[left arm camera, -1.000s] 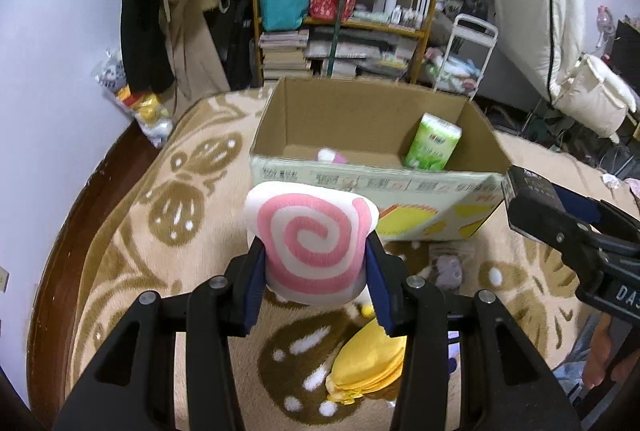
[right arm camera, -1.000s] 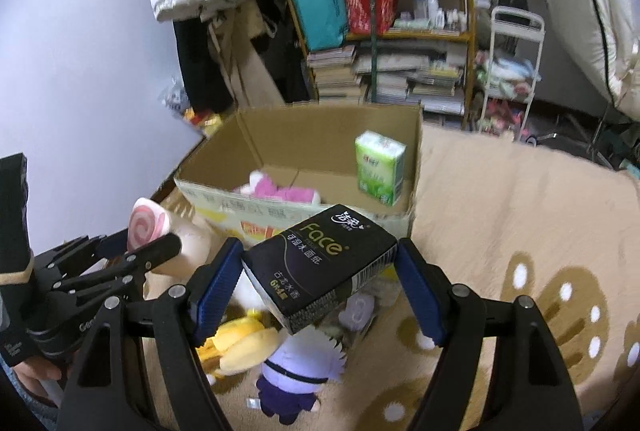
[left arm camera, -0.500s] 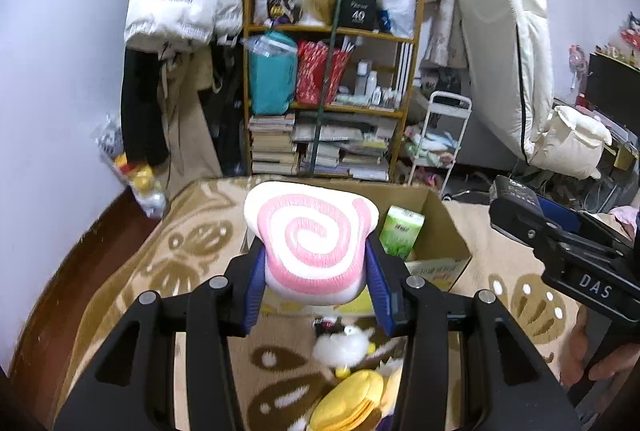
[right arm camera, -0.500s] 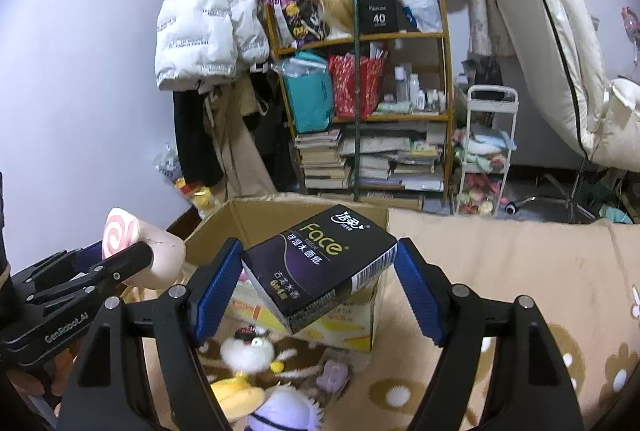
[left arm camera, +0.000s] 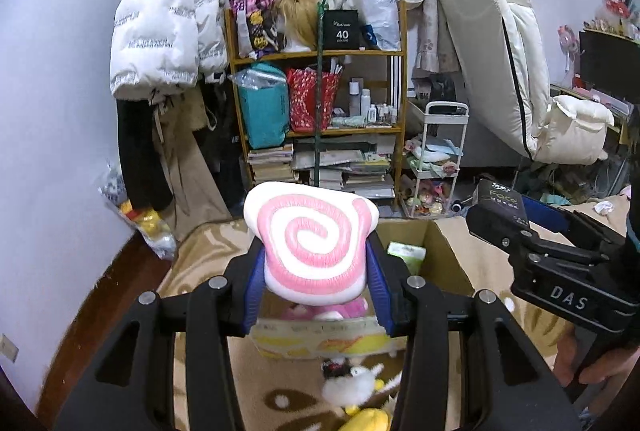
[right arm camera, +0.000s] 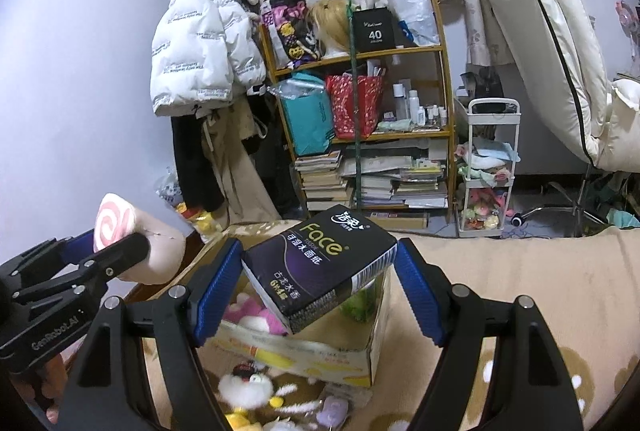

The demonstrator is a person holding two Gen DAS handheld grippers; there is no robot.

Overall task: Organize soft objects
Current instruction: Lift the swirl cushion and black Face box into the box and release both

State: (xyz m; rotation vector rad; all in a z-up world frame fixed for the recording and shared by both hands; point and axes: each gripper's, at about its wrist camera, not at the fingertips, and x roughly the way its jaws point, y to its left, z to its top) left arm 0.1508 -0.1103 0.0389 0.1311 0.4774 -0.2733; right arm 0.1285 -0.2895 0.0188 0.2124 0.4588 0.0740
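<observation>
Right wrist: "Face" label (right arm camera: 320,263) (legible)

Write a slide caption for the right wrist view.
Right gripper holds a black tissue pack above the cardboard box.

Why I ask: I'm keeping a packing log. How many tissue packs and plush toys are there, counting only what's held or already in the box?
Tissue packs: 2 (held black pack, green pack in the box)
Plush toys: 2 (held swirl plush, pink plush in the box; more may be hidden there)
Total: 4
</observation>
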